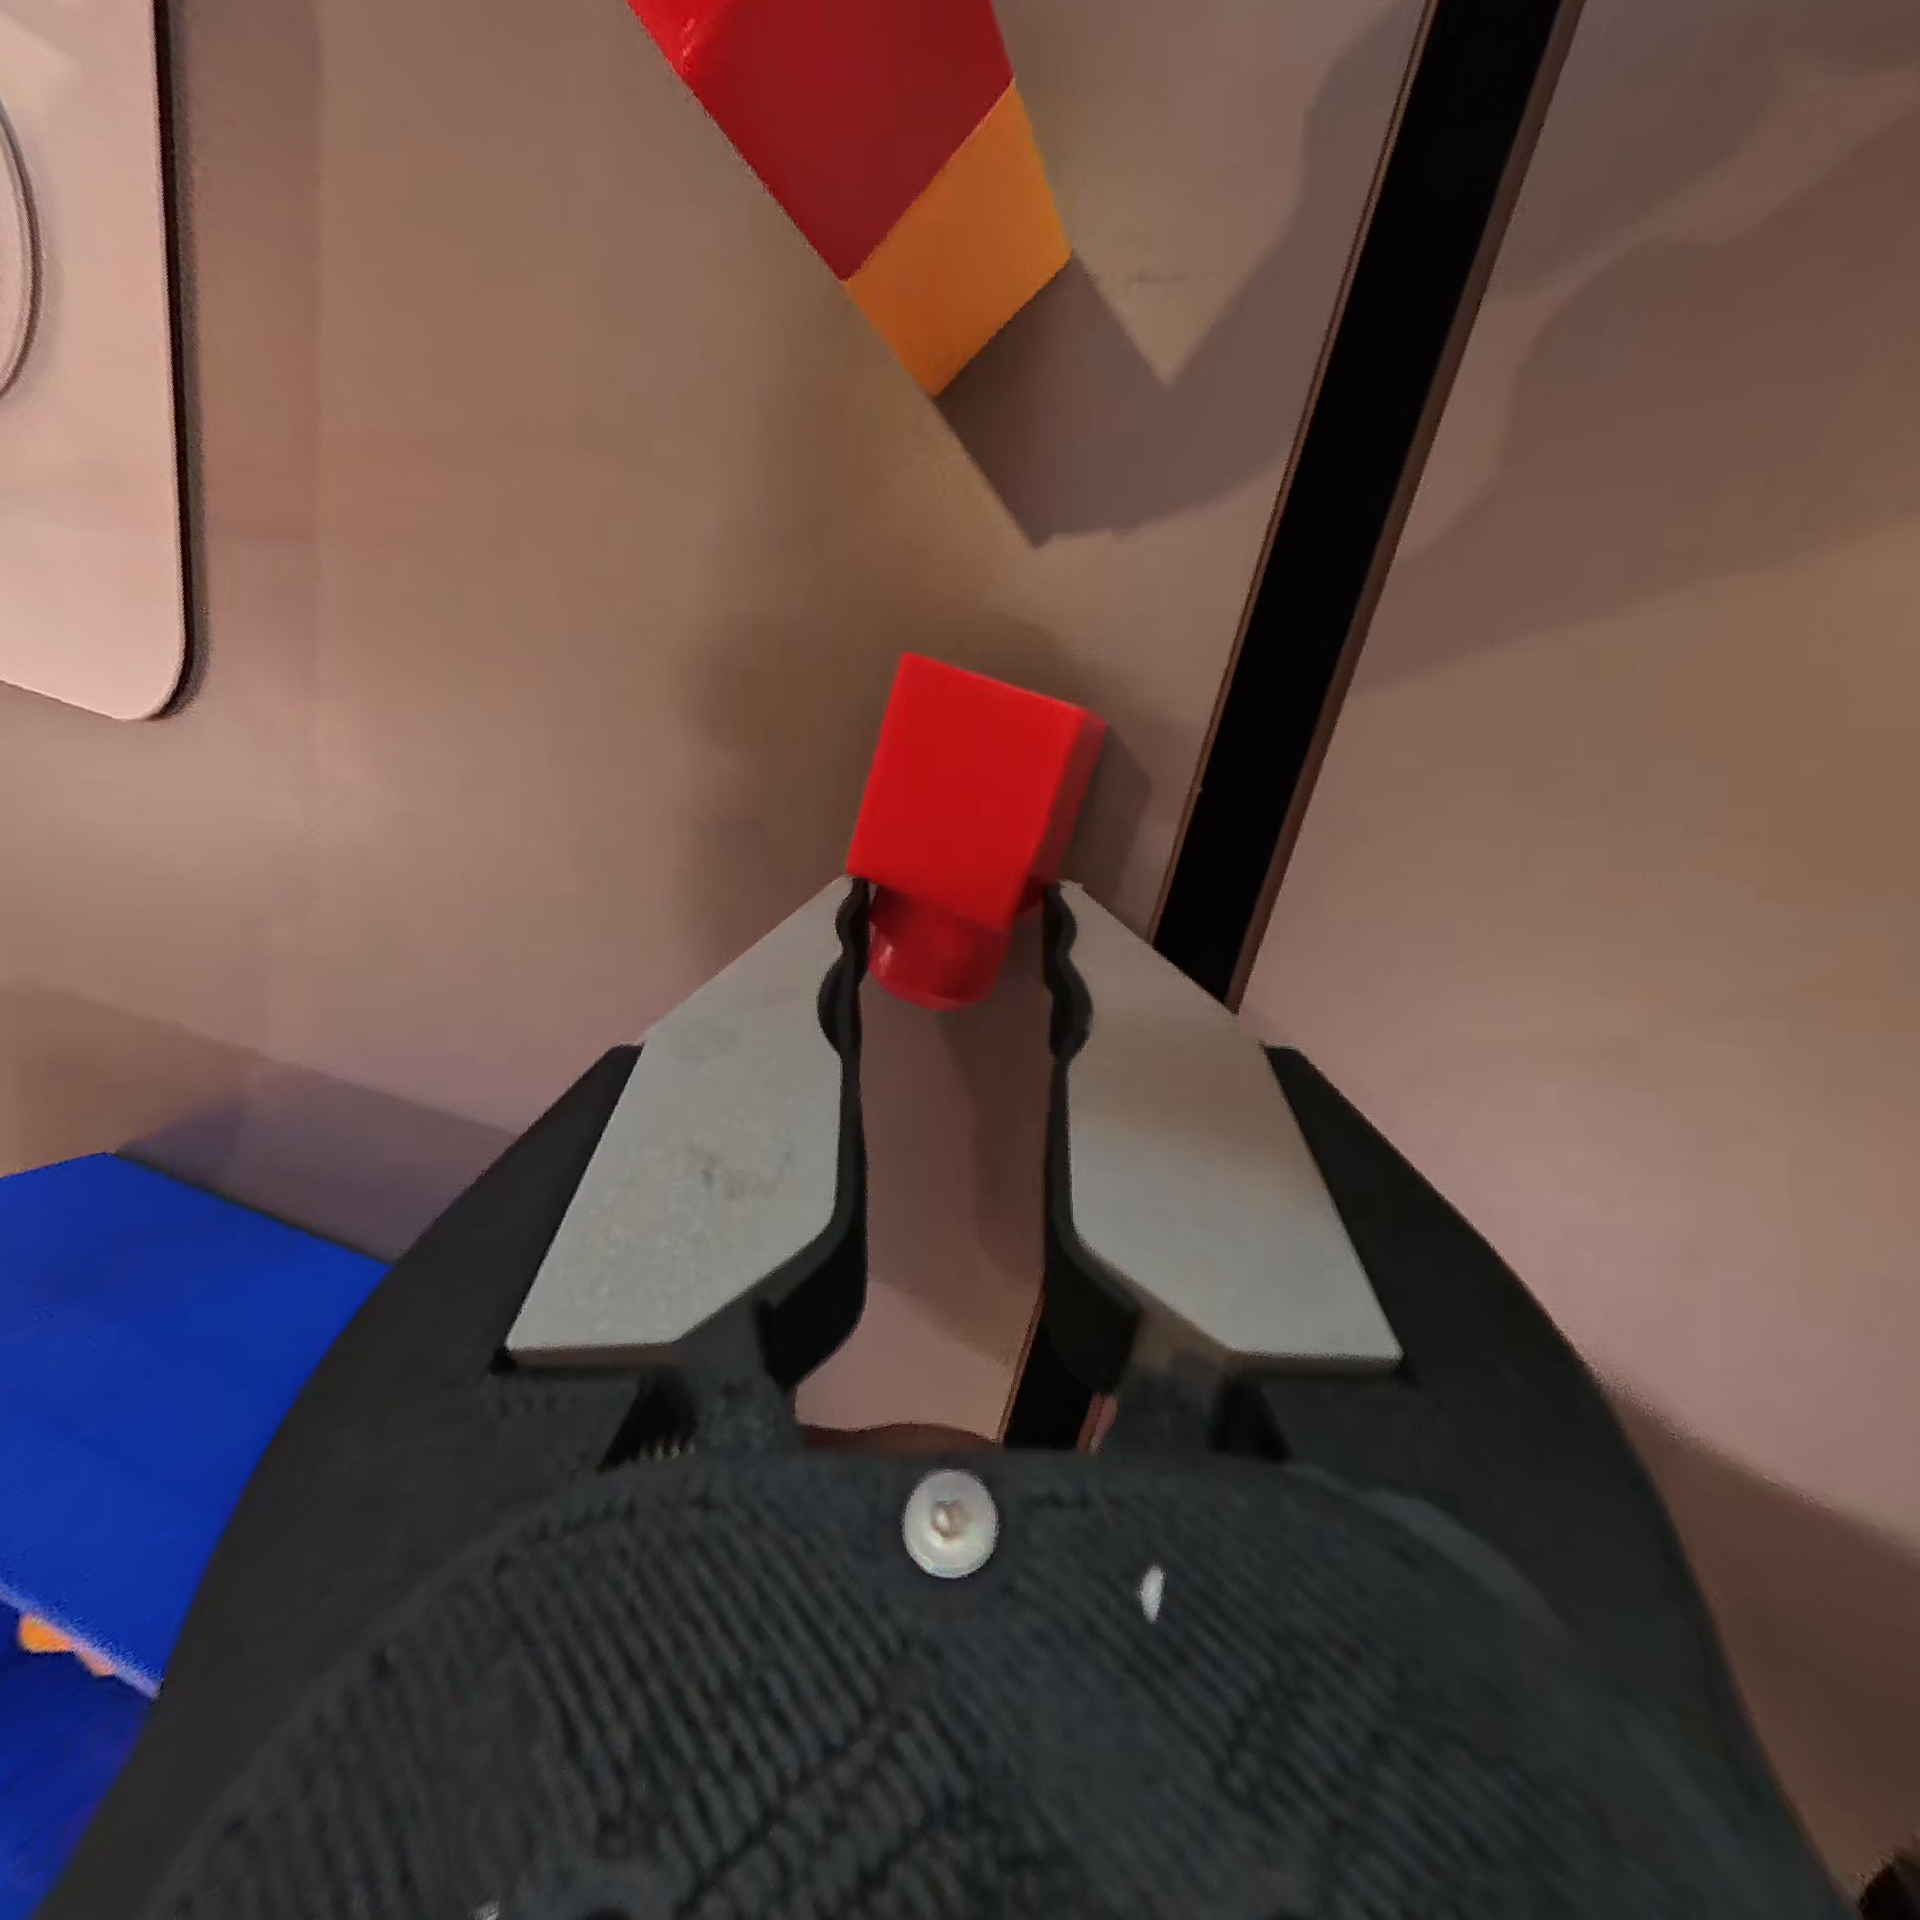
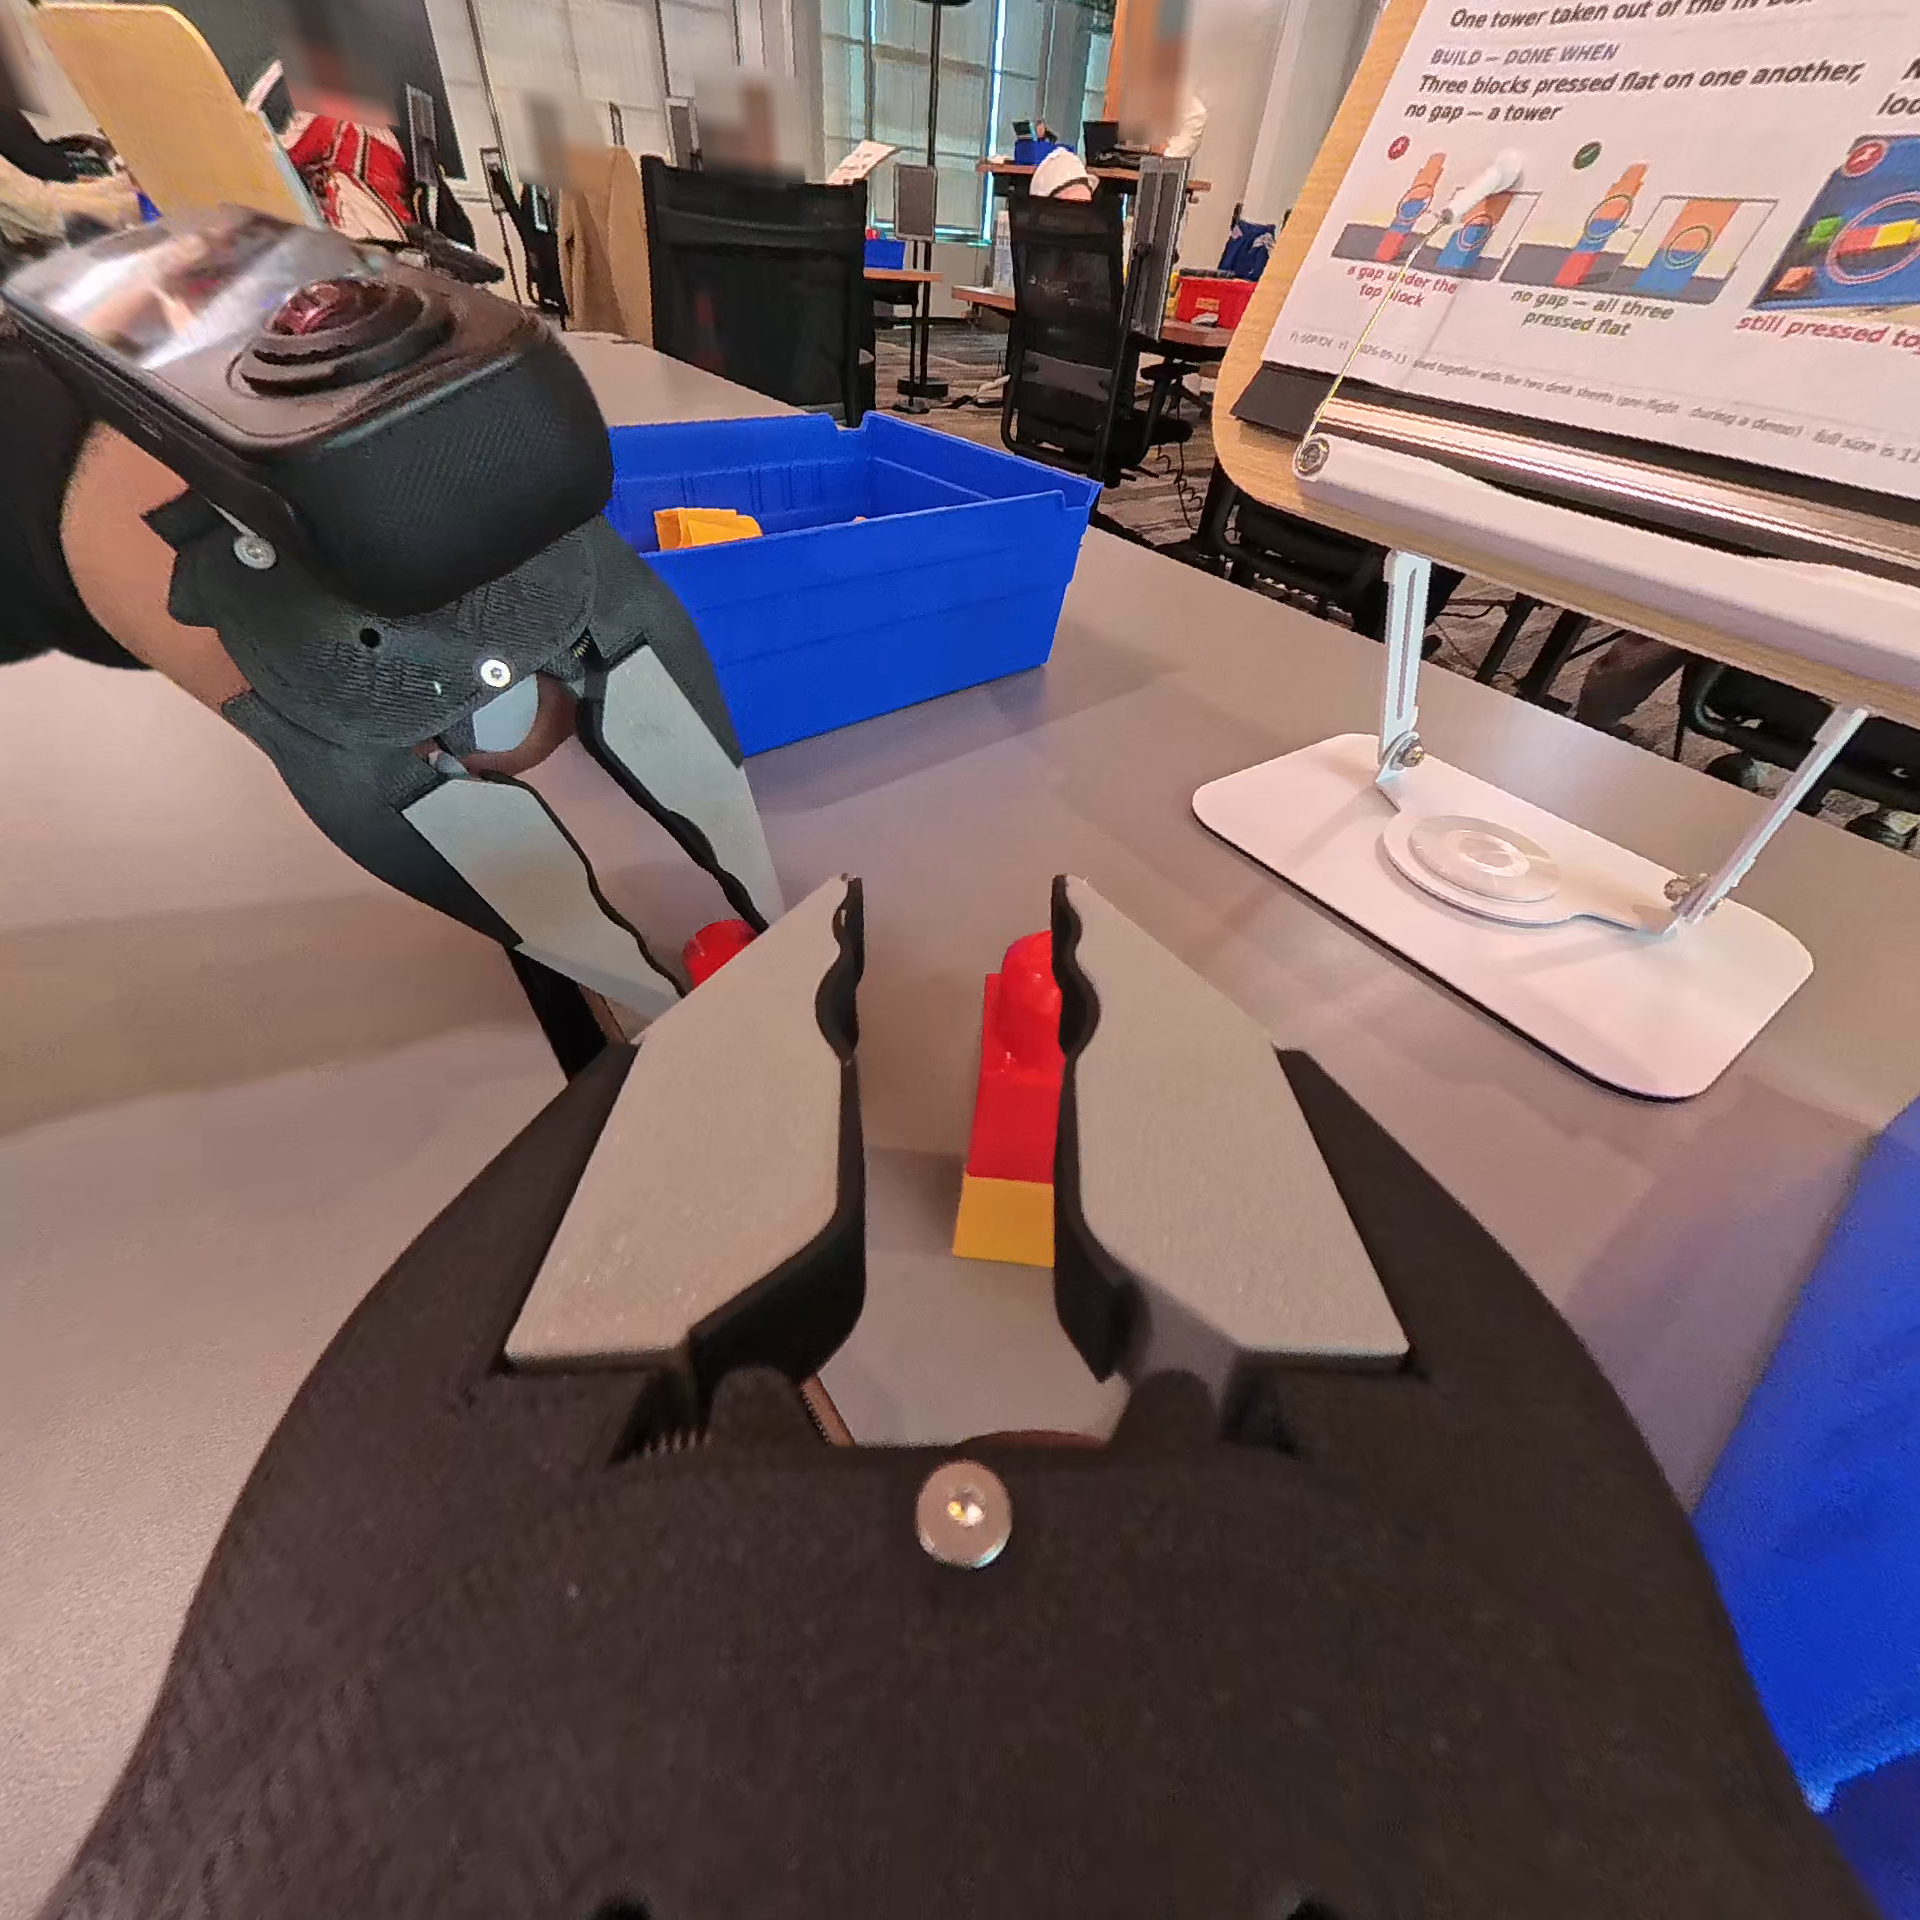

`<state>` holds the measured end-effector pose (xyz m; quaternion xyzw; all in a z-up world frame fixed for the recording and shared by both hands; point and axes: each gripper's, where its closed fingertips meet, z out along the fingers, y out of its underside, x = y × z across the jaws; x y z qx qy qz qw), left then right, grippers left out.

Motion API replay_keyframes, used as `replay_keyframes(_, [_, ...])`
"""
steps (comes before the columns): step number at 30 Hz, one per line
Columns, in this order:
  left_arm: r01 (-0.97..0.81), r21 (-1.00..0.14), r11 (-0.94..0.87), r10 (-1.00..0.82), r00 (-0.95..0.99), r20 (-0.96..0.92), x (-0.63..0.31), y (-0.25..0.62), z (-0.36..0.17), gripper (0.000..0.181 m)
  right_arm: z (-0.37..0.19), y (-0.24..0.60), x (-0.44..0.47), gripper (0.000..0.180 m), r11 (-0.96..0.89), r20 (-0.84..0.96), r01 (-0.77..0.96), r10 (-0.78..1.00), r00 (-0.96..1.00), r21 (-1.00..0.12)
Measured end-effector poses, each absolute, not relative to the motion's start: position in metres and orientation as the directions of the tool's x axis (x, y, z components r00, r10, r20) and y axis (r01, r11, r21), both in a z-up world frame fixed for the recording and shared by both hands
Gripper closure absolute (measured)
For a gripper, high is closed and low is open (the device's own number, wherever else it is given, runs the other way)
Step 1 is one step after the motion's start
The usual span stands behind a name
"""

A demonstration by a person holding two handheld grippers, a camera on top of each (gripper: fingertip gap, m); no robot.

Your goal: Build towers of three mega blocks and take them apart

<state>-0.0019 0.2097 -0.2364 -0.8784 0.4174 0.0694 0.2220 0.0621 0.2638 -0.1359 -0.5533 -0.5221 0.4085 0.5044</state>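
My left gripper [image 1: 951, 894] points down at the table and is shut on a single red block [image 1: 966, 790], its tips on the block's sides and the stud between the fingers. It also shows in the right wrist view [image 2: 719, 968], with that red block [image 2: 712, 943] low near the table. A tower of a red block on a yellow-orange block [image 2: 1013, 1132] stands just beyond my right gripper [image 2: 954, 894]. The right gripper is open and empty, and the tower shows next to its right finger. The tower also shows in the left wrist view [image 1: 894, 156].
A blue bin [image 2: 862, 623] holding a yellow block [image 2: 707, 525] stands behind the left gripper and shows in the left wrist view [image 1: 156, 1403]. A white stand [image 2: 1507, 935] with an instruction sheet is at the right. Another blue bin edge [image 2: 1818, 1507] is near right. A dark table seam [image 1: 1330, 520] runs beside the red block. Spacing between my two grippers at the tips: around 12 centimetres.
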Motion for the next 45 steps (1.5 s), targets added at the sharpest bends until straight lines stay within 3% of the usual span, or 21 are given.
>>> replay_keyframes(6, [-0.682, -0.459, -0.569, -0.629, 0.721, -0.290, -0.009, 0.201, -0.231, 0.143, -0.141, 0.256, 0.059, 0.146, 0.067, 0.085, 0.192, 0.993, 0.086, -0.979])
replay_keyframes(13, [-0.374, -0.697, -0.612, -0.386, 0.910, -0.149, -0.023, 0.187, -0.209, 0.135, -0.143, 0.231, 0.054, 0.142, 0.159, 0.160, 0.226, 0.987, -0.016, -0.961])
replay_keyframes(18, [-0.235, -0.727, -0.645, -0.214, 0.969, -0.123, -0.037, 0.178, -0.227, 0.133, -0.158, 0.200, 0.042, 0.136, 0.181, 0.122, 0.387, 0.978, -0.172, -0.904])
replay_keyframes(26, [-0.192, -0.748, -0.635, -0.181, 0.979, -0.097, -0.027, 0.178, -0.241, 0.126, -0.184, 0.196, 0.020, 0.126, 0.371, 0.232, 0.667, 0.928, -0.292, -0.646])
replay_keyframes(31, [-0.191, -0.762, -0.618, -0.203, 0.976, -0.080, -0.025, 0.172, -0.238, 0.125, -0.192, 0.202, 0.006, 0.127, 0.360, 0.189, 0.727, 0.932, -0.310, -0.584])
replay_keyframes(38, [0.011, -0.823, -0.568, -0.200, 0.968, 0.150, -0.031, 0.169, -0.222, 0.131, -0.213, 0.201, -0.012, 0.124, 0.351, 0.144, 0.789, 0.935, -0.324, -0.504])
replay_keyframes(45, [0.006, -0.843, -0.538, -0.218, 0.965, 0.145, -0.029, 0.168, -0.216, 0.133, -0.241, 0.214, -0.016, 0.145, 0.393, 0.215, 0.871, 0.915, -0.341, -0.293])
